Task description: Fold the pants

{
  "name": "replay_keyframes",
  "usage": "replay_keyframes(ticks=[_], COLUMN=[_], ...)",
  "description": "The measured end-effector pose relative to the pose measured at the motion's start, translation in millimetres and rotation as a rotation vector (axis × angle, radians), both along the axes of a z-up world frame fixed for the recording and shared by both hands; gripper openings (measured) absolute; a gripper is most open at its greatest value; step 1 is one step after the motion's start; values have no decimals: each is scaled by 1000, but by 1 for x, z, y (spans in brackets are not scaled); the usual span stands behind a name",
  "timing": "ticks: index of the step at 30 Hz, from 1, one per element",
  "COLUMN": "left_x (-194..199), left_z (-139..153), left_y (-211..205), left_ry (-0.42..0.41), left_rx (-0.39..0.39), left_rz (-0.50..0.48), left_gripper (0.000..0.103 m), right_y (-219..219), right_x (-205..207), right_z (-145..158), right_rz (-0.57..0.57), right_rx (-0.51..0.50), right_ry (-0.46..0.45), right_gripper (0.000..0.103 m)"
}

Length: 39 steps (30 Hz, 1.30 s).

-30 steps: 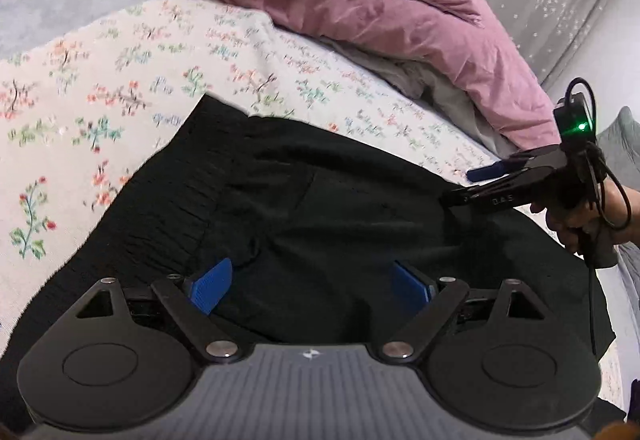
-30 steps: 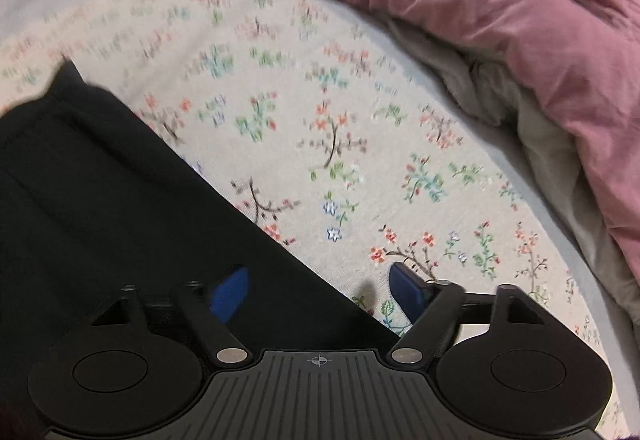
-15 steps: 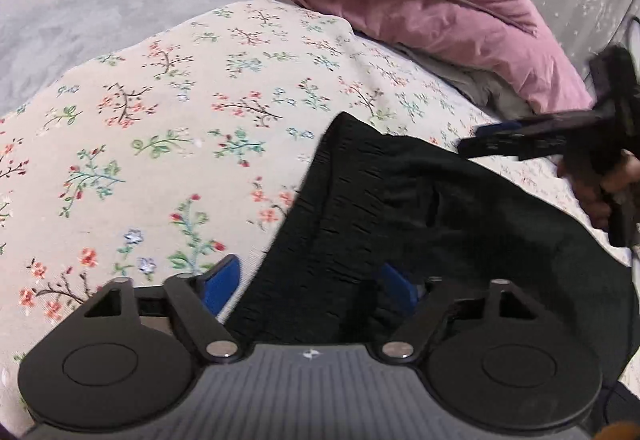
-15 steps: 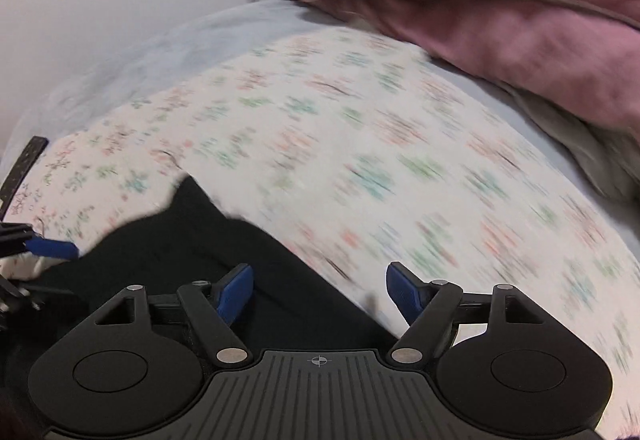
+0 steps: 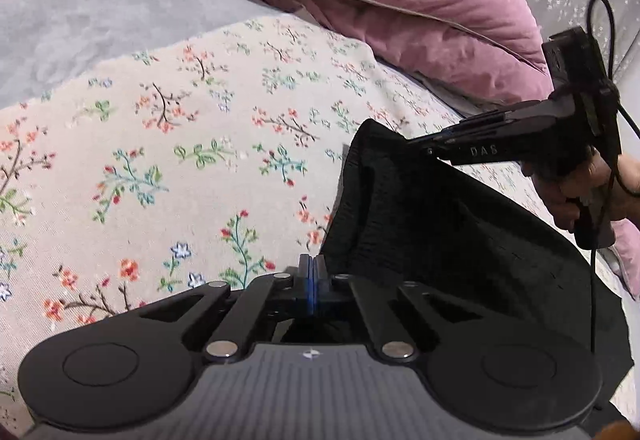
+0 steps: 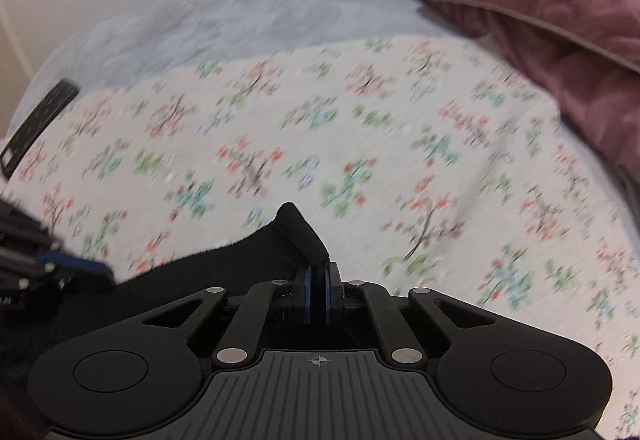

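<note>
left gripper [image 5: 314, 272] clamping near edge of black pants [image 5: 440, 232], fingers pinched together on cloth | right gripper [image 6: 317, 280] pinching far waistband corner, fingers nearly together | likely gripping both ends to lift one edge for folding | pants lying on floral bedspread [image 5: 180, 144], bunched, ribbed band raised beside pink pillow [image 5: 392, 0]

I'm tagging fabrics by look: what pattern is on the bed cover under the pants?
A small multicoloured floral print on cream, on the bed cover, clearest in the left wrist view.
</note>
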<state>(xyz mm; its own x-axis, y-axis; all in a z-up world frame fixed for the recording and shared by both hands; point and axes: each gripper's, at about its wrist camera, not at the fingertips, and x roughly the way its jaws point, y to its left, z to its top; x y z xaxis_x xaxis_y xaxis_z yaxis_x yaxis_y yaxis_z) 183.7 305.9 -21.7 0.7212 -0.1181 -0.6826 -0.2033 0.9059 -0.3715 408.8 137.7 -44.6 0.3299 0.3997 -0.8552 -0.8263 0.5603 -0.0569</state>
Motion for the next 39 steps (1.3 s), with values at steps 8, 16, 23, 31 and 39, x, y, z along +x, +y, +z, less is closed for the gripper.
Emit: replay_keyframes(ticks=[8,16,23,31,39], left_x=[6,-3,-29,-101,-158], left_z=[5,14,29,44,28], left_y=[5,6,-4,-62,-184], left_ry=[24,56,128,121,106], left_rx=[-2,-9,50,172,233], left_rz=[5,7,40,-94,-421], left_gripper=[47,66,77,78,81], right_y=[4,-58,-132,-250,-381], right_x=[6,-70,-215,-338,-445], right_z=[-2,54,72,51,29], right_rz=[-79,-233,-315,-612,-984], right_rx=[-14,89,76,24,3], right_ry=[4,-87,-136,-148,-143], right_gripper=[23,52,70,70,70])
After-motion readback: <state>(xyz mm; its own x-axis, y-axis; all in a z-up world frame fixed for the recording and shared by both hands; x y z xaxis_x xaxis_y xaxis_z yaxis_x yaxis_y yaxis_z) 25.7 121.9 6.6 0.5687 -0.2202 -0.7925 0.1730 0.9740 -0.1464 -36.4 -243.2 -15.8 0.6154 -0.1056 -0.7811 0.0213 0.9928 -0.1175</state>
